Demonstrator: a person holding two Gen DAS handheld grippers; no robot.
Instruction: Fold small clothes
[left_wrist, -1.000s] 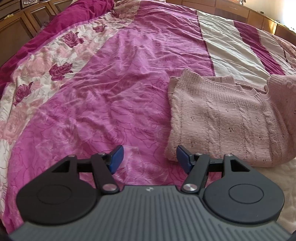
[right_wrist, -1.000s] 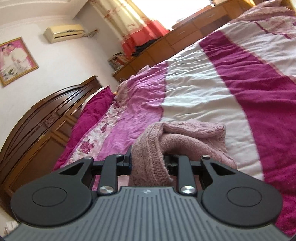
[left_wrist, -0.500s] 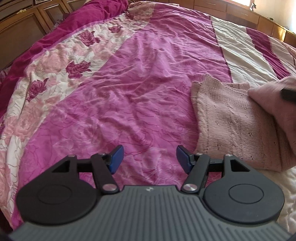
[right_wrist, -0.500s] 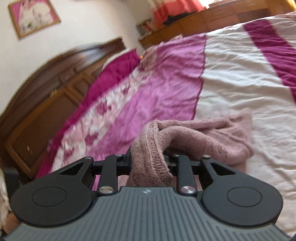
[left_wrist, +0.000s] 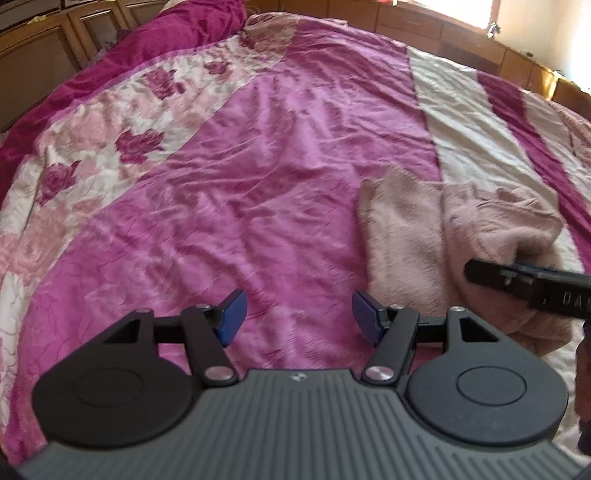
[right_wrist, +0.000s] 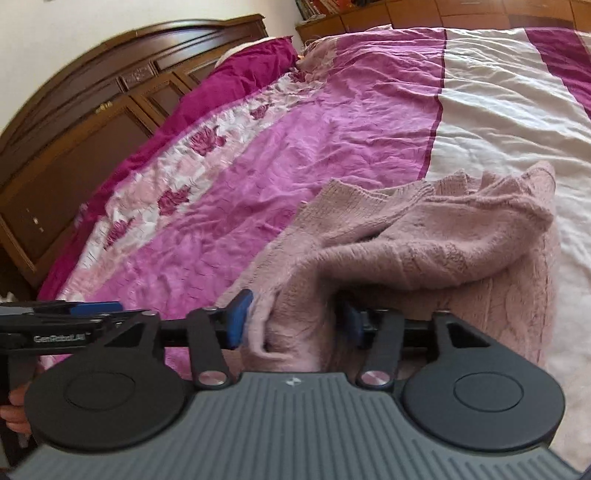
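Sweater (right_wrist: 424, 251): pink knit, lies on the bed where the magenta band meets the white band; one part is folded over the rest and makes a thick loose roll; its lower layer lies flat on the cover; in the left wrist view it (left_wrist: 443, 236) is at the right, just beside the left tongs.
Right gripper (right_wrist: 293, 323): jaws set fairly wide, with a bunch of the sweater between them; the left blue pad (right_wrist: 238, 319) touches the knit; the right pad is mostly hidden behind the cloth, so I cannot tell if the cloth is pinched or only lies between; in the left wrist view its black body (left_wrist: 528, 284) lies over the sweater at the right edge.
Left gripper (left_wrist: 299, 319): jaws wide apart, nothing between them; it hangs over the magenta band, apart from the sweater.
Bed (left_wrist: 258, 166): wrinkled cover with rose band, magenta band, white band.
Headboard (right_wrist: 74, 122): dark wood, at the far left side.
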